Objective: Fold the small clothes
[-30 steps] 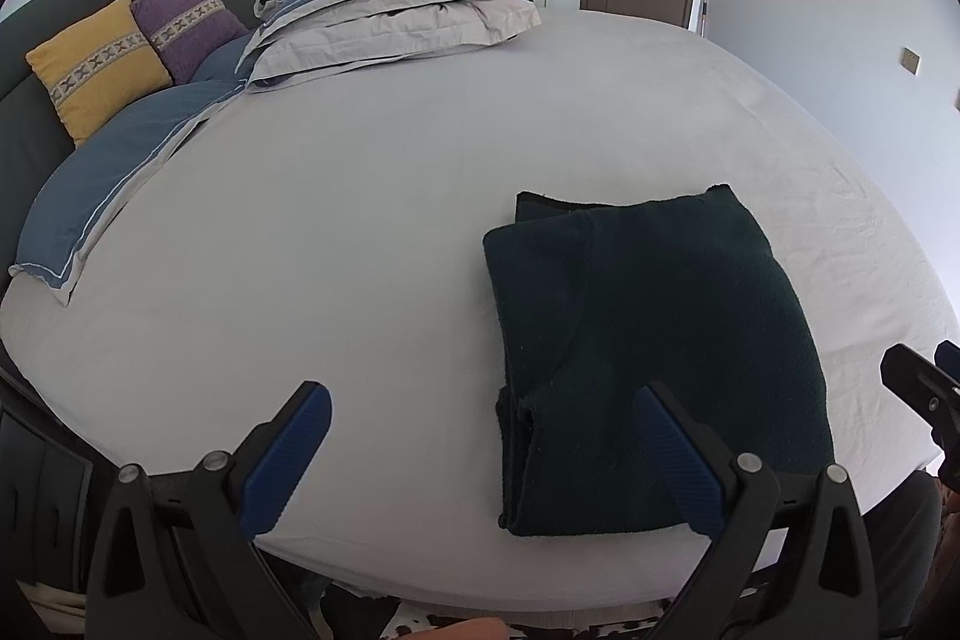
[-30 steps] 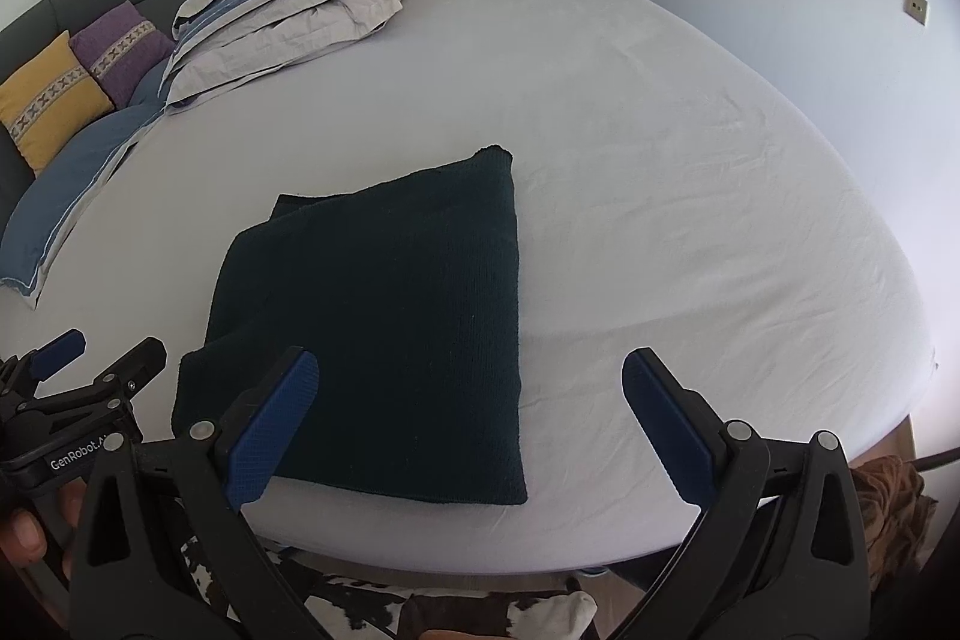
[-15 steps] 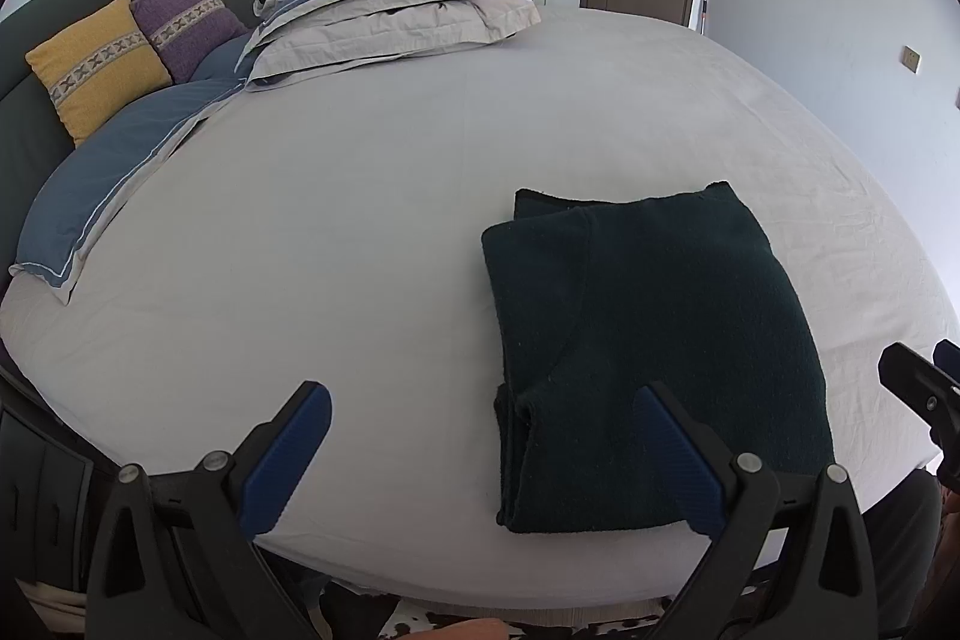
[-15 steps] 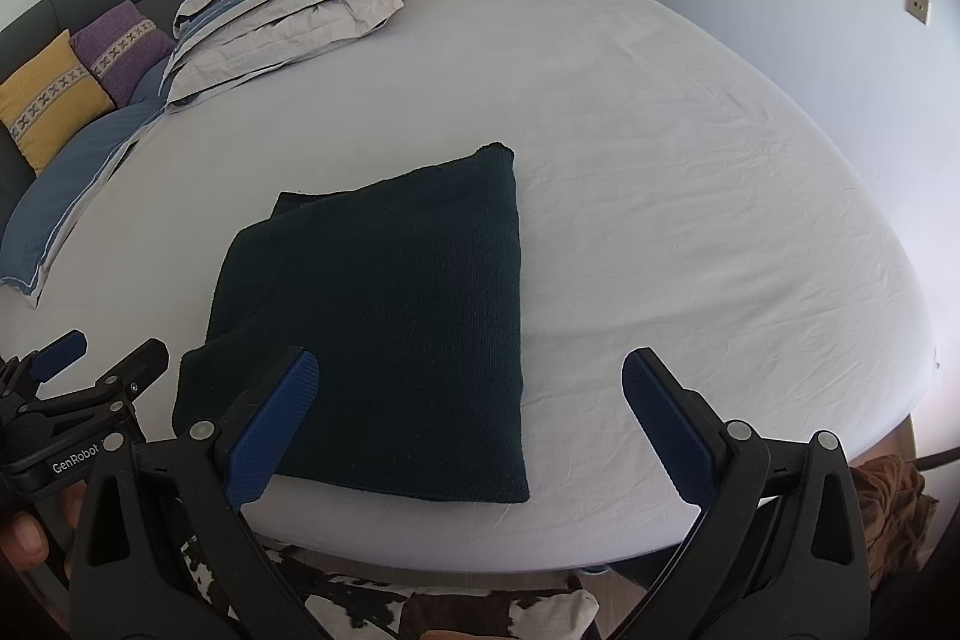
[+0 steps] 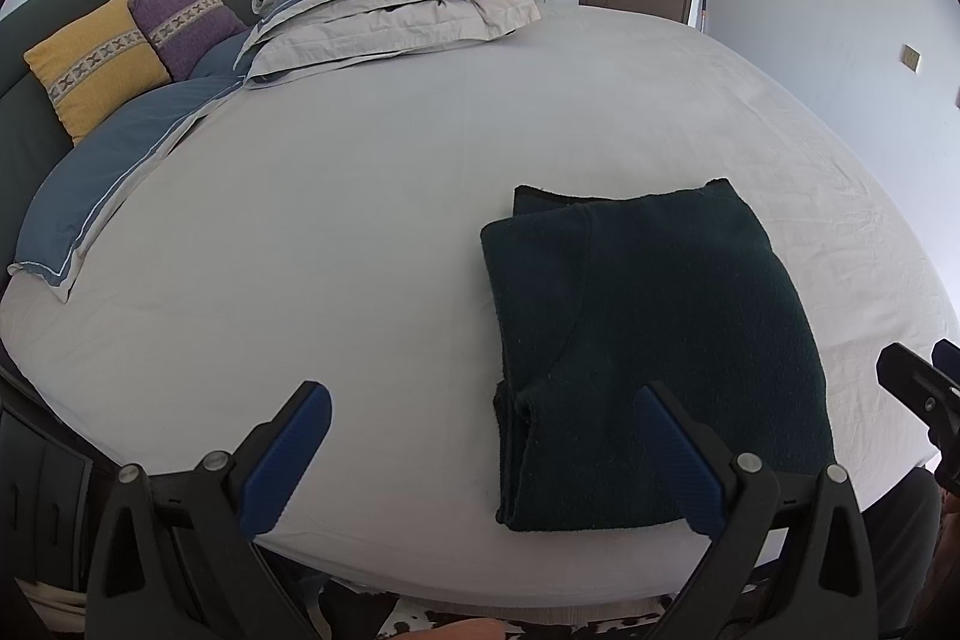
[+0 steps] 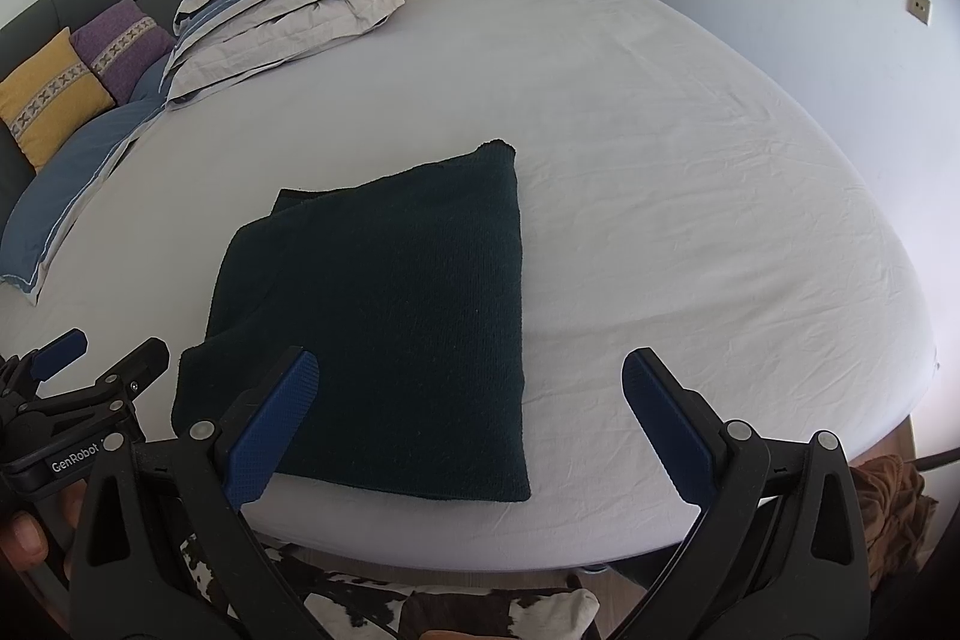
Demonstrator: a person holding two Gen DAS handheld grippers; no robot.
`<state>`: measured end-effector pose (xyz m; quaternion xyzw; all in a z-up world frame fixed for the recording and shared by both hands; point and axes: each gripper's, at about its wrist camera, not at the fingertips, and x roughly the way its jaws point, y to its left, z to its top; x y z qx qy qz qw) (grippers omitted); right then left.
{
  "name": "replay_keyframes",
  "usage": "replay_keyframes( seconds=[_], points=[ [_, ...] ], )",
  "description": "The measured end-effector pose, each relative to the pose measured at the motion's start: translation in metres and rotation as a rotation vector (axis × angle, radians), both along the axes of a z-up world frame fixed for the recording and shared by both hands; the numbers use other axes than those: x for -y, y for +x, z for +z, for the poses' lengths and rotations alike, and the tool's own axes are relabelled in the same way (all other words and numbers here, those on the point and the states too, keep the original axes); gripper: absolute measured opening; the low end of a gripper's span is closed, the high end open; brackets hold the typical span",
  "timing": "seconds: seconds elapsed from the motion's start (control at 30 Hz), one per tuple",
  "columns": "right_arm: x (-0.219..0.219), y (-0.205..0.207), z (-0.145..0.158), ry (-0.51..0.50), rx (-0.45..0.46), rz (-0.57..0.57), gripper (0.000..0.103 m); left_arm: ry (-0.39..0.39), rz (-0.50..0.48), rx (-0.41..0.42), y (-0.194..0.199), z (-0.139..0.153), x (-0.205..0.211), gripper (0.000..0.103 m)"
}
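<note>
At far left, cushions (image 5: 96, 61) and a folded duvet (image 5: 390, 4) sit well apart from the work area. The left gripper (image 5: 480, 454), fingers spread and empty, hangs off the bed (image 5: 360, 196) edge. The dark green garment (image 6: 390, 316) lies folded flat near that edge, within reach. The right gripper (image 6: 471, 424), likewise spread and empty, frames its near right corner, presumably because folding looks complete.

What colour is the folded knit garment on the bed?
Very dark green, plain with no pattern: the folded knit garment shows best in the right wrist view.
</note>
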<state>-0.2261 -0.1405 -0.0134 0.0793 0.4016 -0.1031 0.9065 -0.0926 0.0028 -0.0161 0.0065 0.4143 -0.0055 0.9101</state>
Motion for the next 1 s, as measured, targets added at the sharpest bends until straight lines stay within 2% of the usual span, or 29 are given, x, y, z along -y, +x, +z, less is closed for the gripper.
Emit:
replay_keyframes(
  seconds=[1.0],
  points=[
    [0.0024, 0.0021, -0.0057, 0.001, -0.006, 0.002, 0.103, 0.002, -0.004, -0.008, -0.0011, -0.002, -0.0008, 0.103]
  ],
)
